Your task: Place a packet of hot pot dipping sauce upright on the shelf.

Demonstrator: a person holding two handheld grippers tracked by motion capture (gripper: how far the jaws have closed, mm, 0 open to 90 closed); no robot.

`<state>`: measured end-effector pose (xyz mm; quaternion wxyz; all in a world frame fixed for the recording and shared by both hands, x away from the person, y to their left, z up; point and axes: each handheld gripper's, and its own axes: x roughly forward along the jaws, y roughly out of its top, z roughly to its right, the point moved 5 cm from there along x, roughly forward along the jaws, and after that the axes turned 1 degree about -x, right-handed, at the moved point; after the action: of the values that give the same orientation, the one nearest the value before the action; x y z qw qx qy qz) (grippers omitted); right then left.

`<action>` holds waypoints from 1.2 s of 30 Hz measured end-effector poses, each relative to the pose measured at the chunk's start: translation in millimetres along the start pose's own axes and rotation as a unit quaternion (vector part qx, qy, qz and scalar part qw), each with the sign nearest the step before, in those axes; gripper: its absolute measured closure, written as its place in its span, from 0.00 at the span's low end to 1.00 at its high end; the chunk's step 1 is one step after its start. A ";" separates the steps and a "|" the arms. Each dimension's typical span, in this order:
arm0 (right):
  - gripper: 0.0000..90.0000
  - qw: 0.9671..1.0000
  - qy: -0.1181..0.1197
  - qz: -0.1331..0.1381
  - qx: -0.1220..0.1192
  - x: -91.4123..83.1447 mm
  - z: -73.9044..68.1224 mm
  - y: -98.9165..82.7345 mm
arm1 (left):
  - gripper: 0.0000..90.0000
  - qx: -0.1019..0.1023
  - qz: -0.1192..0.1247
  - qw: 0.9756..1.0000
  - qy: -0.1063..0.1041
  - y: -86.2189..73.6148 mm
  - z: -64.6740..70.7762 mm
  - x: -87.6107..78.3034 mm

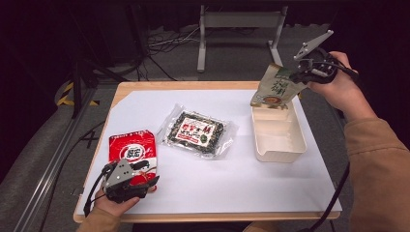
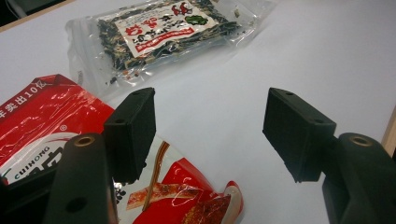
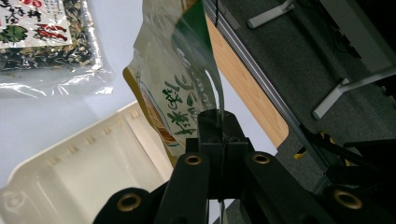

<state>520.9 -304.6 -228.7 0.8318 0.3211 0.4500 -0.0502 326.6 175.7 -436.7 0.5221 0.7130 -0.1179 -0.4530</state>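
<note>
My right gripper [image 1: 299, 76] is shut on the edge of a green-and-white snack pouch [image 1: 275, 88], which hangs above the far end of the cream plastic bin [image 1: 279, 147]. In the right gripper view the pouch [image 3: 175, 88] is pinched between the closed jaws [image 3: 219, 135], over the bin [image 3: 79, 182]. My left gripper [image 1: 145, 186] rests open at the table's near left, over the lower corner of a red snack bag [image 1: 133, 150]. Its fingers [image 2: 133, 128] stand wide apart above the red bag [image 2: 42, 121], with nothing between them. A clear seaweed packet [image 1: 197, 130] lies mid-table.
White paper [image 1: 217, 179] covers the wooden table [image 1: 203, 216]. Beyond the far edge are cables and a metal stand [image 1: 239, 34] on the floor. A rail [image 1: 53, 159] runs along the left side. The seaweed packet [image 2: 163, 32] lies ahead of the left gripper.
</note>
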 end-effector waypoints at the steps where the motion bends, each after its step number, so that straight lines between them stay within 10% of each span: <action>1: 0.99 1.000 -0.001 -0.001 0.000 0.9 1.0 -0.6 | 0.39 0.001 0.000 1.000 0.000 -0.2 -0.3 -0.2; 36: 0.99 0.999 -0.039 -0.037 -0.012 46.6 25.5 -13.4 | 0.39 -0.013 -0.003 1.000 0.019 -8.9 -1.1 -10.7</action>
<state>561.6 -320.4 -261.8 0.8498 0.2923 0.4297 -0.0880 318.7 187.0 -438.6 0.5320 0.7151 -0.1001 -0.4423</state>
